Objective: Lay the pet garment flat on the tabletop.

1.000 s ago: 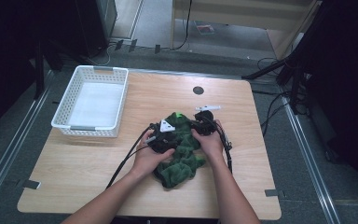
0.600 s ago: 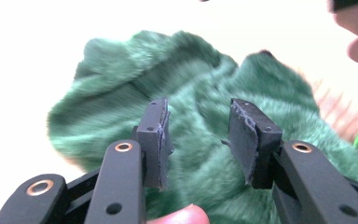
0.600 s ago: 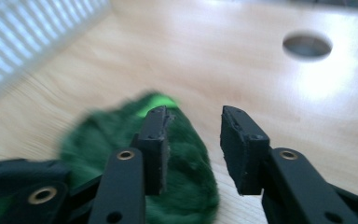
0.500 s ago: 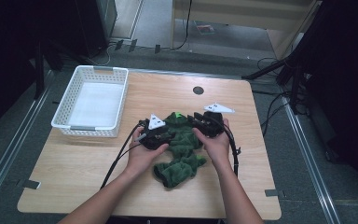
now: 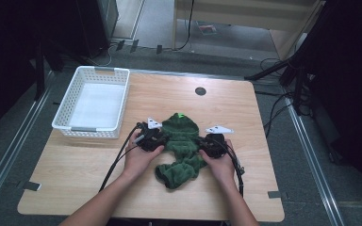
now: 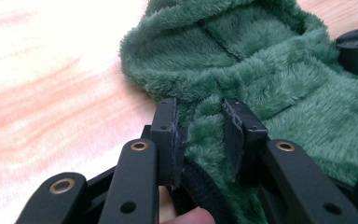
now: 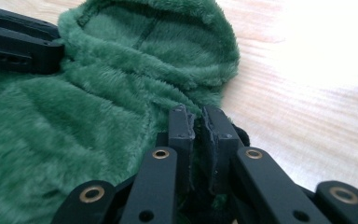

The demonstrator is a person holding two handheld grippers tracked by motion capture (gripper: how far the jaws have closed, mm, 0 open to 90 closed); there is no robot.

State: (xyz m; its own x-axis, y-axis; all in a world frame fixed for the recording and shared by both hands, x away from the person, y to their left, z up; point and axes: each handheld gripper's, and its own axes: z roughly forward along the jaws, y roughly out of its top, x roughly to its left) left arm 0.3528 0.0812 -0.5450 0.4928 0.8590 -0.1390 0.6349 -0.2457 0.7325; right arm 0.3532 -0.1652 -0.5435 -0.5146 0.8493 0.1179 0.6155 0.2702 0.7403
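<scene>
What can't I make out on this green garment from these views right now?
- Green fleece garment: lower end bunched in the high view, so its cut is unclear.
- Left gripper and right gripper views: fabric in the jaws is cut off by the bottom edge.
- Basket: interior washed out.

garment on table centre, left gripper at garment's left edge, right gripper at its right, basket left-behind garment

Dim, soft high view with dark surroundings; blown-out glare on wood in both gripper views
</scene>
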